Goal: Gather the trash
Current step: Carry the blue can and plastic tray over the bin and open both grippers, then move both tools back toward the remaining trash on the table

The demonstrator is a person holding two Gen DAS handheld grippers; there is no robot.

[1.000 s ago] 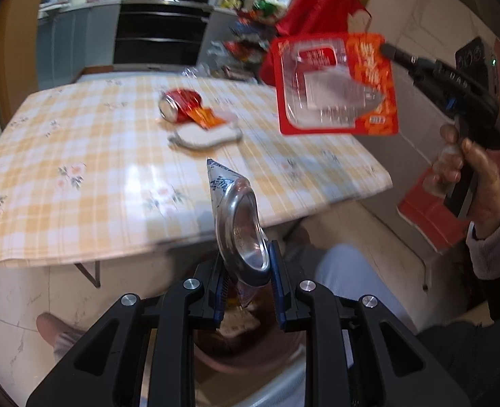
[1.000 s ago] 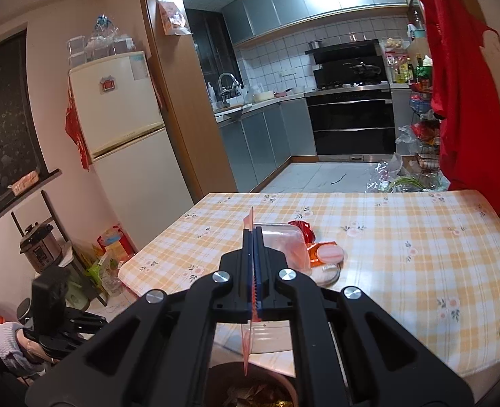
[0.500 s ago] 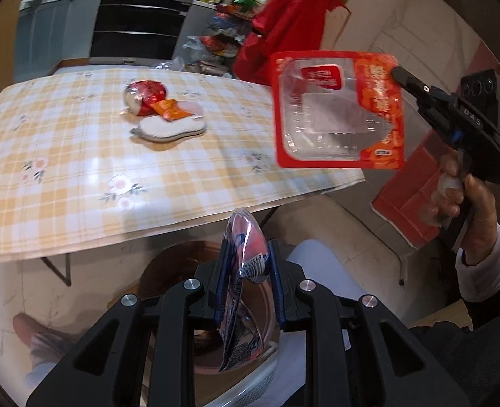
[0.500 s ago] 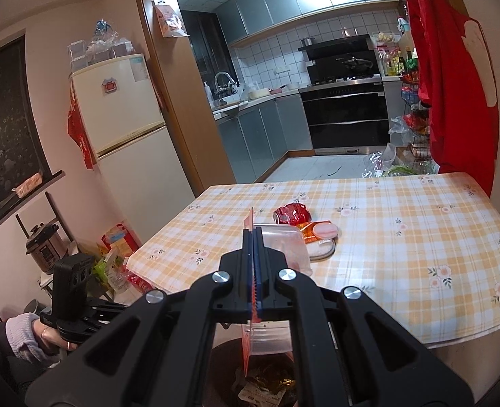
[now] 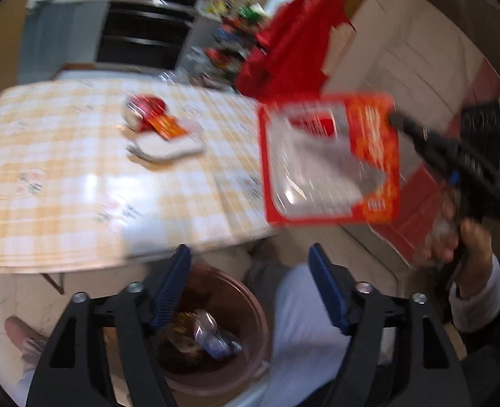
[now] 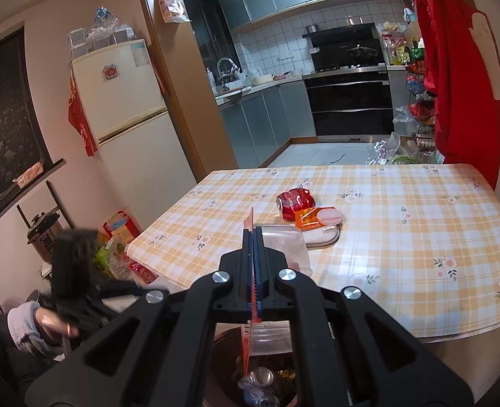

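My left tongs (image 5: pixel 250 288) are wide open with nothing between the blue pads, and they hang right over the brown bin (image 5: pixel 250 308) on the floor by the table (image 5: pixel 80 183). A squashed can (image 5: pixel 216 339) lies in the bin with other scraps. My right tongs (image 6: pixel 254 264) are shut tight on the edge of a red and clear plastic food tray (image 5: pixel 329 159). I hold the tray up in the air, near the table edge and above the bin. From my right camera the bin (image 6: pixel 222 356) sits just under the tray (image 6: pixel 277 247). I think I am at the step of dropping trash in the bin, and the tray is next. I should bring it right over the bin mouth and then open the right tongs so it falls in. It is wide and light, so it could catch on the rim or slide off to the floor. More trash waits on the table: a crushed red can (image 6: pixel 295 201), an orange wrapper (image 6: pixel 309 218) and a white lid (image 6: pixel 321 235), all in one small heap.
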